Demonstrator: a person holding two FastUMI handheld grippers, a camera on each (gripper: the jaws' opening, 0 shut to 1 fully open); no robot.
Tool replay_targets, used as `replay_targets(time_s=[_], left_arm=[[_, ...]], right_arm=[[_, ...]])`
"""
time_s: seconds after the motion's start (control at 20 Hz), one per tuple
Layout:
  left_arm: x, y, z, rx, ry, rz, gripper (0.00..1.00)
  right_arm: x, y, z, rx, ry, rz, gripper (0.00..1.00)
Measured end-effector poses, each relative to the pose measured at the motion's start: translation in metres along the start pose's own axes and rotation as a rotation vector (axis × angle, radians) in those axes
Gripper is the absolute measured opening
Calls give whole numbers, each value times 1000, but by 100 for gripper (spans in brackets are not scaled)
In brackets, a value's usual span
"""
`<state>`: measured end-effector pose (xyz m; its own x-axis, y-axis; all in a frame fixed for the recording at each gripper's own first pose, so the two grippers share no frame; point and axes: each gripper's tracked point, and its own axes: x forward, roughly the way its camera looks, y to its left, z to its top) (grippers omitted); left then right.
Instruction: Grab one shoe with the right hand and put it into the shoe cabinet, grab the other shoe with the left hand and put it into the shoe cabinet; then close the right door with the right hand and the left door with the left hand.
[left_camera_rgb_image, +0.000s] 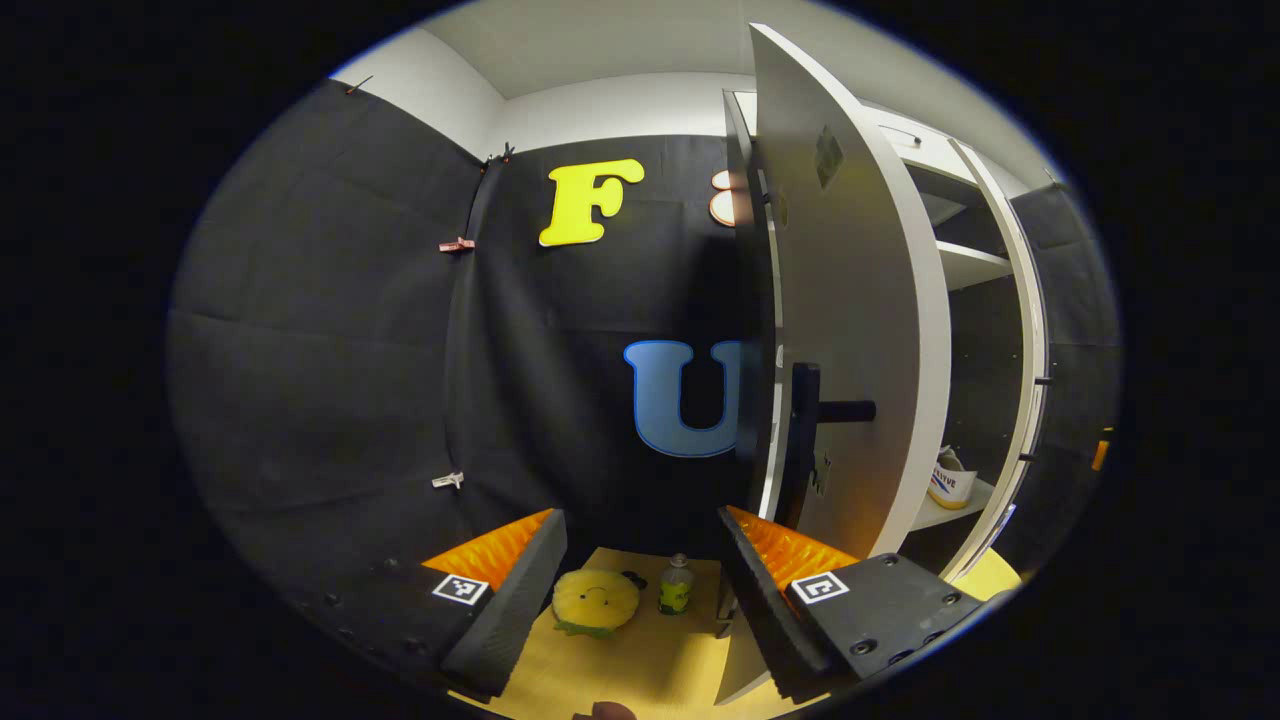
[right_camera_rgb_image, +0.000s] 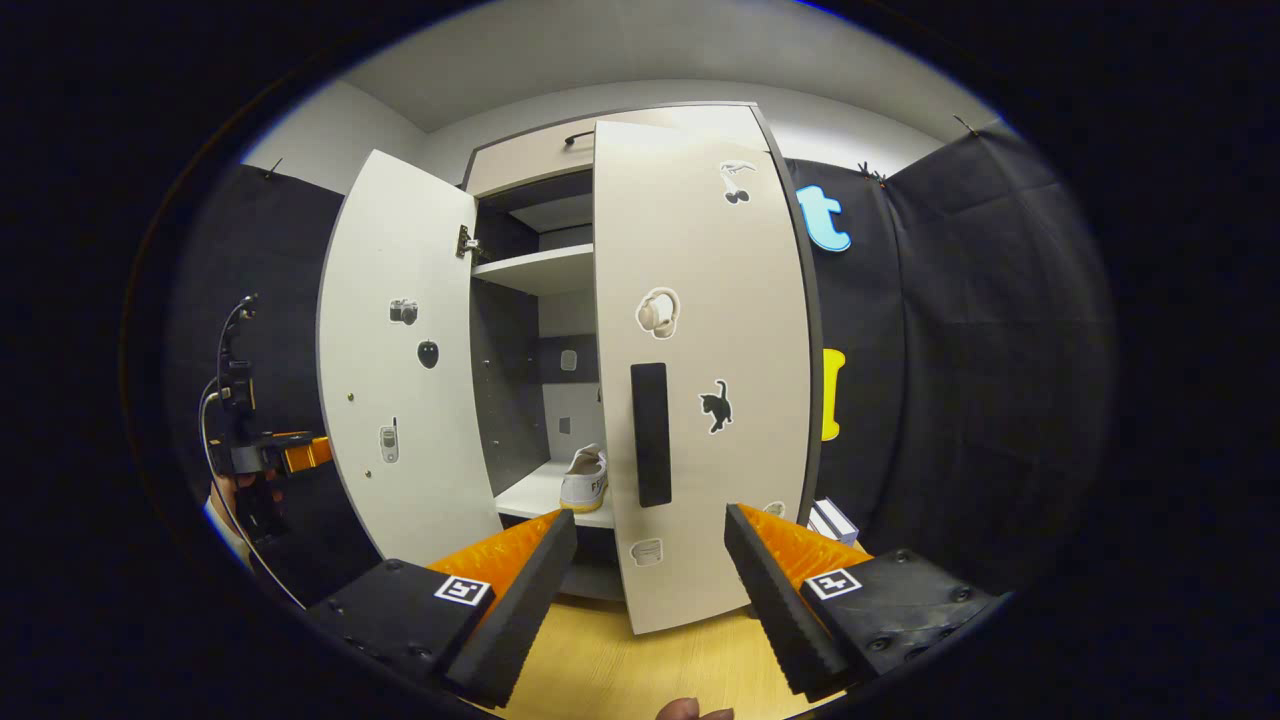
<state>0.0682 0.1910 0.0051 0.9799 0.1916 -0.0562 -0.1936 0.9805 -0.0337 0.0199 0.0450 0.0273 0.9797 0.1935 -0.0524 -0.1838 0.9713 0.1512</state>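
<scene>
The right gripper (right_camera_rgb_image: 650, 590) hangs with its fingers apart and nothing between them, squarely facing the shoe cabinet (right_camera_rgb_image: 530, 165) above the pale wooden floor (right_camera_rgb_image: 610, 660). Straight ahead of it stands the right door (right_camera_rgb_image: 700, 400), swung most of the way toward the cabinet front, a dark vertical handle (right_camera_rgb_image: 651, 435) at its middle and small stickers scattered over its face. The left door (right_camera_rgb_image: 400, 370) stands wide open, also stickered. Through the gap between the two doors a white shoe (right_camera_rgb_image: 585, 480) rests on the lower shelf (right_camera_rgb_image: 535, 495), near that shelf's front edge; whether a second shoe sits beside it cannot be told, as the right door hides the rest of the shelf. The left gripper (right_camera_rgb_image: 270, 455) shows at the far left of the right gripper view, held in a hand just outside the open left door. In the left gripper view, the left gripper (left_camera_rgb_image: 640, 590) is likewise spread and empty, close to the edge of the left door (left_camera_rgb_image: 850, 330), whose dark handle (left_camera_rgb_image: 825, 410) juts out just above its right finger. Past that door, the shoe (left_camera_rgb_image: 950, 480) sits on the lower shelf. On the floor (left_camera_rgb_image: 640, 670) between the fingers lie a yellow plush toy (left_camera_rgb_image: 595, 602) and a small bottle (left_camera_rgb_image: 676, 585), side by side.
</scene>
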Motion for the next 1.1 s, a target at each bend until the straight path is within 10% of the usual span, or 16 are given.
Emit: replay_targets(time_s=[1.1], left_arm=[[-15,-165,13,-39,-7,-245,92]], right_arm=[[-24,-35,12,4,-15,-39,98]])
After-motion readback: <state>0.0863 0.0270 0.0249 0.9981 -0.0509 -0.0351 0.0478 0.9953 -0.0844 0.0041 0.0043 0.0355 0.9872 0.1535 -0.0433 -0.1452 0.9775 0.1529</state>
